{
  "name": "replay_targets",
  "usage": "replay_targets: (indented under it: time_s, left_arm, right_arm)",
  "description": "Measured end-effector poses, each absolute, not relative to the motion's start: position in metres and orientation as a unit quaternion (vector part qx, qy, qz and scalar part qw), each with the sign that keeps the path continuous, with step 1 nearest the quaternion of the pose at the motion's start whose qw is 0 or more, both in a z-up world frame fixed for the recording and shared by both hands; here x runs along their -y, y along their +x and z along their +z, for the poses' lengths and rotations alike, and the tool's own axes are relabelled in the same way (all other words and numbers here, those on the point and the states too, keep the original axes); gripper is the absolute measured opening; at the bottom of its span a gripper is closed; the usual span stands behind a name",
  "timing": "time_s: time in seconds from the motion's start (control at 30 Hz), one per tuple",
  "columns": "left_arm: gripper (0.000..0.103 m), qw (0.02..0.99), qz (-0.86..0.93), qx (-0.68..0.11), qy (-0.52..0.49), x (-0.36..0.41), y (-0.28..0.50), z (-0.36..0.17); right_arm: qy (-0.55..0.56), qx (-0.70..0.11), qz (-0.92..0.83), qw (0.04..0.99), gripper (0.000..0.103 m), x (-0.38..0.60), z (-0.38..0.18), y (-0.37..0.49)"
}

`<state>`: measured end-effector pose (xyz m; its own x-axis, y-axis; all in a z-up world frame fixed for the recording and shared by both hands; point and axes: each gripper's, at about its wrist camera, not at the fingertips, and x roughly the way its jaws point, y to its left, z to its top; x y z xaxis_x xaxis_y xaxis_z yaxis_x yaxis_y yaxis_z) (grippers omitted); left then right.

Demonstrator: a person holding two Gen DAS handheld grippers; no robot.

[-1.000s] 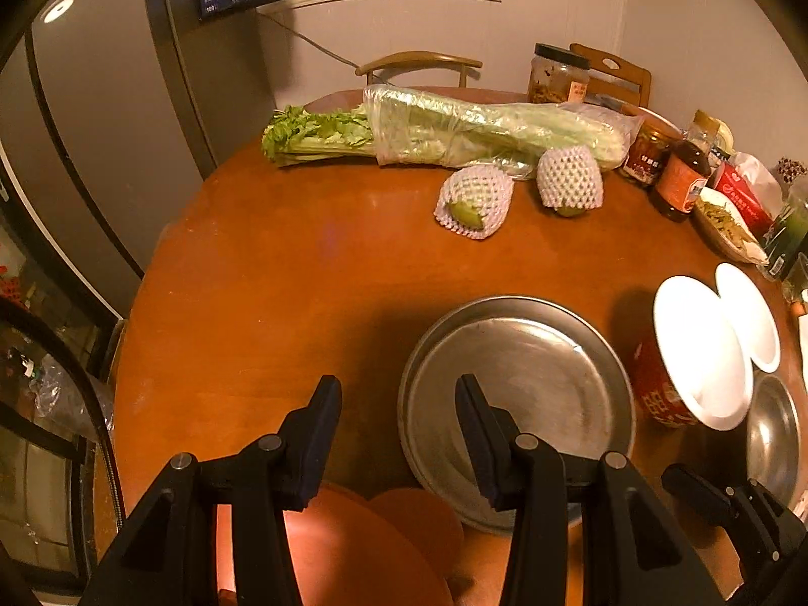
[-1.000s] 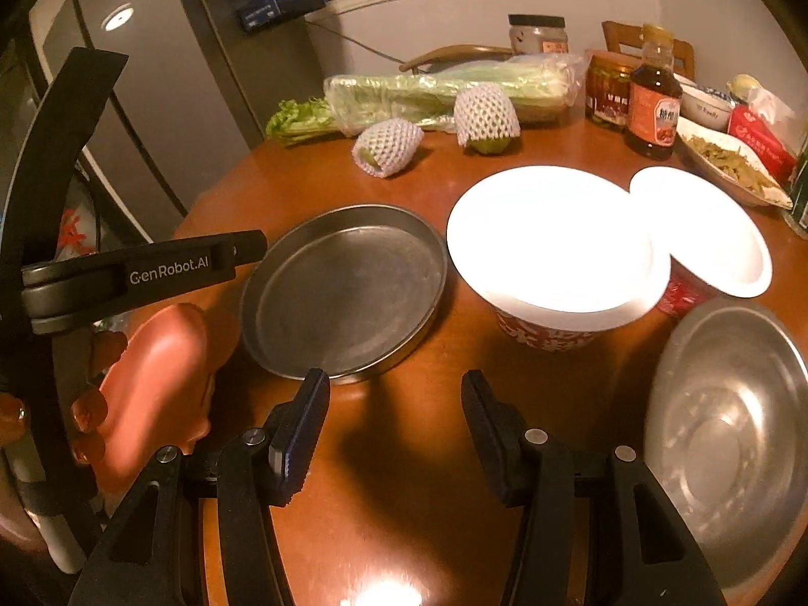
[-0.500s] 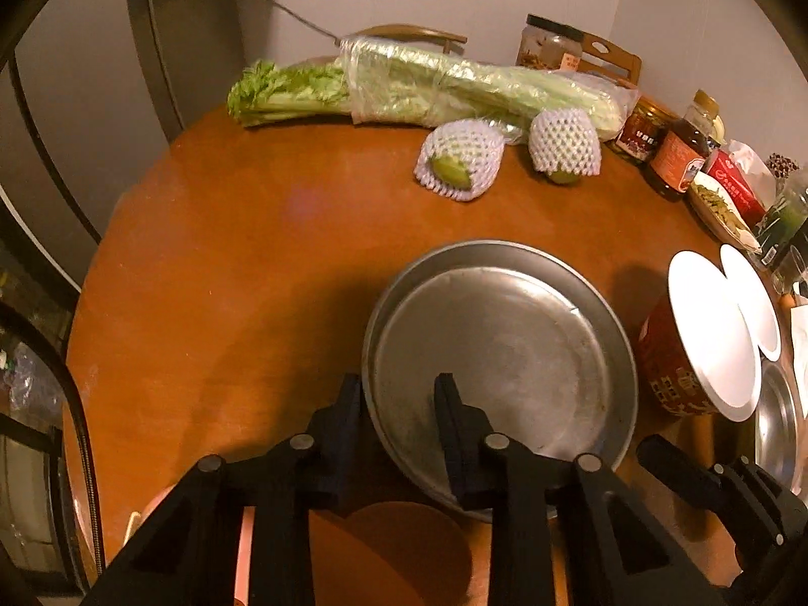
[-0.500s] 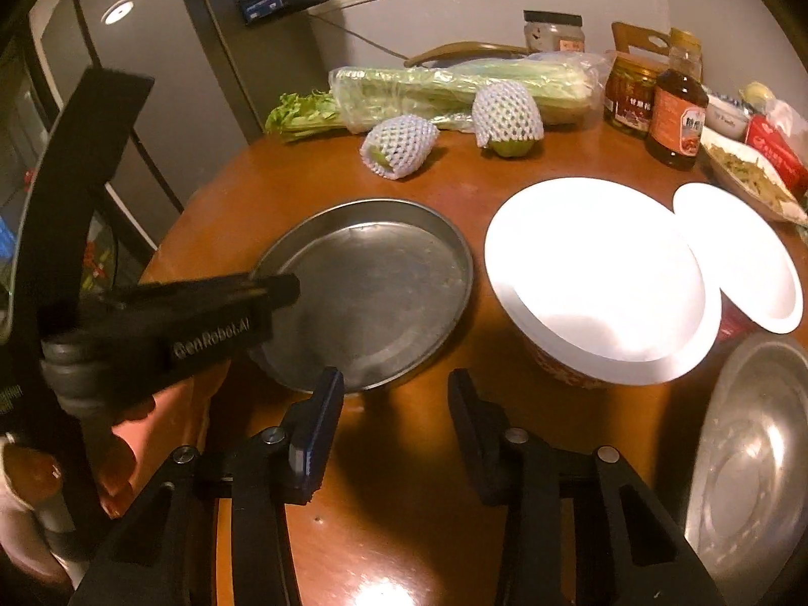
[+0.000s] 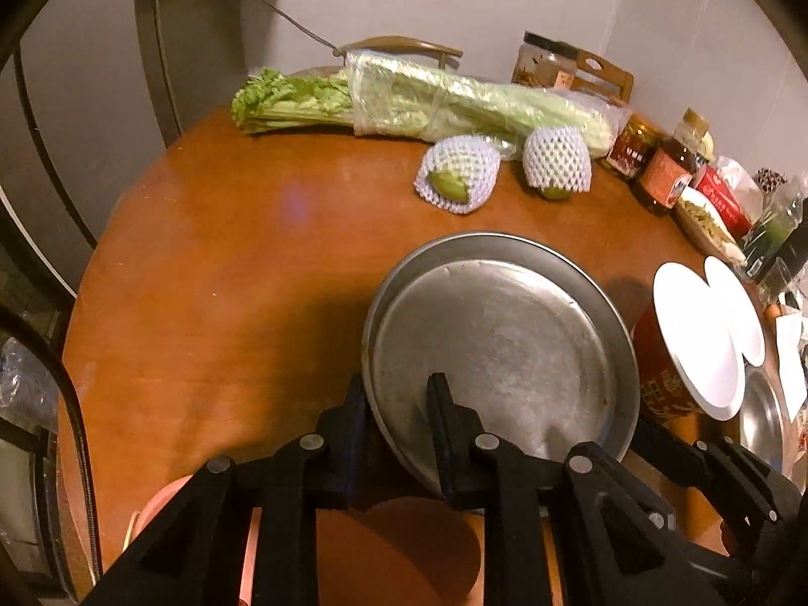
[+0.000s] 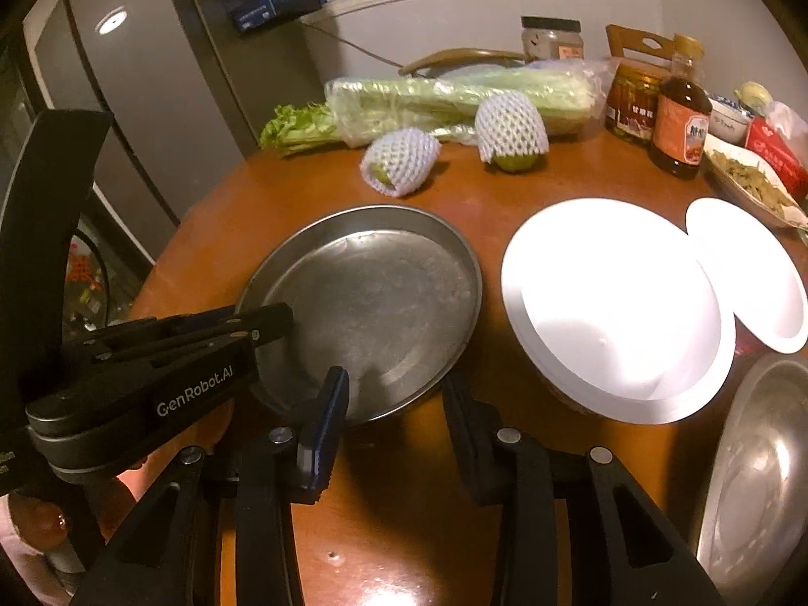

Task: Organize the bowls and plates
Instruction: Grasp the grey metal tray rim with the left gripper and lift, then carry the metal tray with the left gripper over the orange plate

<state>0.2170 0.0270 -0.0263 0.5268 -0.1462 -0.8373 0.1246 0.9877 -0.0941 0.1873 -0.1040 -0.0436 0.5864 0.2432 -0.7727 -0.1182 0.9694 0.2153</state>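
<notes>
Steel fills the middle of both views: a round metal tray (image 5: 500, 348) with a low upturned rim and a dull, scuffed, blotchy floor sits on the brown wooden table (image 5: 212, 278). In the left wrist view it lies lower centre, and we see the left gripper (image 5: 396, 421) closed on its near rim, one finger outside the wall and one on the inside floor. That stretch of rim is hidden behind the fingers, so we cannot make out the contact itself. Whether the tray's near edge is lifted off the wood we cannot tell.

In the right wrist view the tray (image 6: 368, 303) sits centre left, its left edge covered by the left gripper's black body (image 6: 192, 353). Our right gripper (image 6: 396, 399) stands with its jaws apart at the lower centre, holding nothing, just beside the tray's near edge.

To the right of the tray, a white plate (image 6: 611, 298) rests on top of a red printed bowl, whose body shows only in the left wrist view (image 5: 656, 373). A smaller white plate (image 6: 752, 272) overlaps behind it. A second steel dish (image 6: 757, 474) is cut off by the lower right edge of the frame.
</notes>
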Motion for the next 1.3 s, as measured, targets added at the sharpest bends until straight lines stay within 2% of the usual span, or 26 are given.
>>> replay_targets:
  time_s: [0.8,1.3]
  left_arm:
    - [0.024,0.910,-0.053,-0.409,-0.049,-0.076,0.147,0.038]
    - [0.024,0.905,-0.025,-0.421,-0.058,-0.102,0.090,0.021]
  right_arm:
    - [0.044,-0.368,0.160,0.915,0.039,0.071,0.022,0.133]
    - [0.023,-0.370,0.200,0.907,0.039,0.044,0.015,0.086]
